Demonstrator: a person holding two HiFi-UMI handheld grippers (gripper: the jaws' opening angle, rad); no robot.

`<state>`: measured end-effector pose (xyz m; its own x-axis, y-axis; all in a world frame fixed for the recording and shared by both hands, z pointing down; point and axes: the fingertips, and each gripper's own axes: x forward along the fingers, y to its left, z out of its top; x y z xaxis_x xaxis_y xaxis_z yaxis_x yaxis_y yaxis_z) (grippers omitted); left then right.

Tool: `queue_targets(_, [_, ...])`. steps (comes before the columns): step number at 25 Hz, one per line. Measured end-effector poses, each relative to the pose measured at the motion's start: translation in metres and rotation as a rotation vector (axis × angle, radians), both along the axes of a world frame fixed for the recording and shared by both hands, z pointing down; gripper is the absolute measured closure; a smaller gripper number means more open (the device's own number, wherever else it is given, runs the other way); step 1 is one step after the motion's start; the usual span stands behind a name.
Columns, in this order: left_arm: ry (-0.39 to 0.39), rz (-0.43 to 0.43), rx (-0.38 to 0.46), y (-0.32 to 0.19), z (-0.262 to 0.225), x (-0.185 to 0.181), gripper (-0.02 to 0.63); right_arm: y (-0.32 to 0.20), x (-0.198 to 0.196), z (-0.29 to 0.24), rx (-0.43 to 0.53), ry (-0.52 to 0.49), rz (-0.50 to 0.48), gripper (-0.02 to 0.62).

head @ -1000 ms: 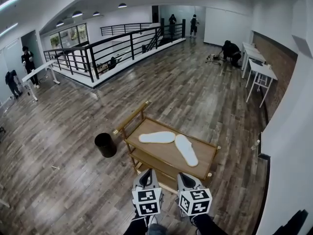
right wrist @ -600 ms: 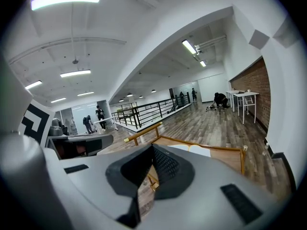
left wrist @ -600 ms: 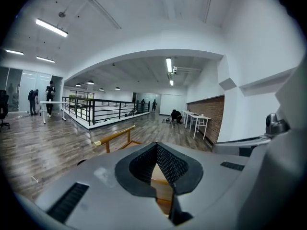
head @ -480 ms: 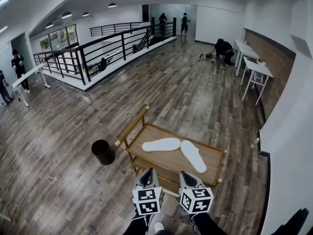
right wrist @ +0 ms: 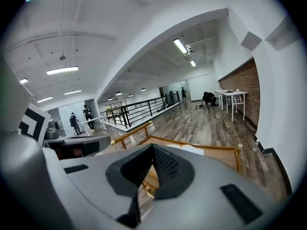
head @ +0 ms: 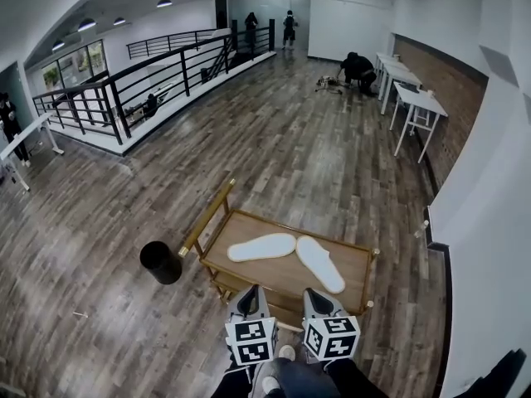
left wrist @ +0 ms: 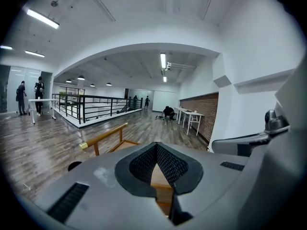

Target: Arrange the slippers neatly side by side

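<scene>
Hovering at the near edge of the tabletop [head: 274, 276], the left tongs [head: 247, 292] and the right tongs [head: 316, 295] are held side by side with a gap between them. Both are pressed together and hold nothing. The left gripper view shows the dark ribbed pads [left wrist: 172, 164] meeting at a point, and the right gripper view shows the same.

Two white slippers lie flat on the tabletop, beyond the tongs and clear of them. The left-hand slipper [head: 262, 247] lies lengthwise along the far edge, reaching toward the far left corner. The right-hand slipper [head: 320, 264] slants from the middle of the far edge toward the near right corner. Their inner ends lie just beside each other, so the pair forms a wide angle and is not parallel. Whether those ends touch cannot be made out.

A wooden handle rail [head: 206, 216] rises along the tabletop's left edge. A black bin [head: 160, 262] stands on the wooden floor [head: 99, 222] near the near left corner.
</scene>
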<state>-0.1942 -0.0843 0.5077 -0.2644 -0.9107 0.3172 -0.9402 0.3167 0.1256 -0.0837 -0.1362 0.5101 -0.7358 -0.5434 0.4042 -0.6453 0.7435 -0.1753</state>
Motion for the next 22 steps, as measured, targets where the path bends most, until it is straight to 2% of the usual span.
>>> queue_targets(3, [-0.02,0.002,-0.013,-0.014,0.001,-0.016,0.604,-0.017,-0.013,0.004,-0.013,-0.002,0.011,0.597])
queue_targets(15, [-0.007,0.015,-0.05,-0.111,0.004,-0.062,0.604,-0.107,-0.058,0.018,-0.049,0.017,0.018,0.597])
queue_targets(22, [0.005,0.061,-0.062,-0.163,0.01,-0.056,0.605,-0.153,-0.047,0.022,-0.054,0.026,0.078,0.597])
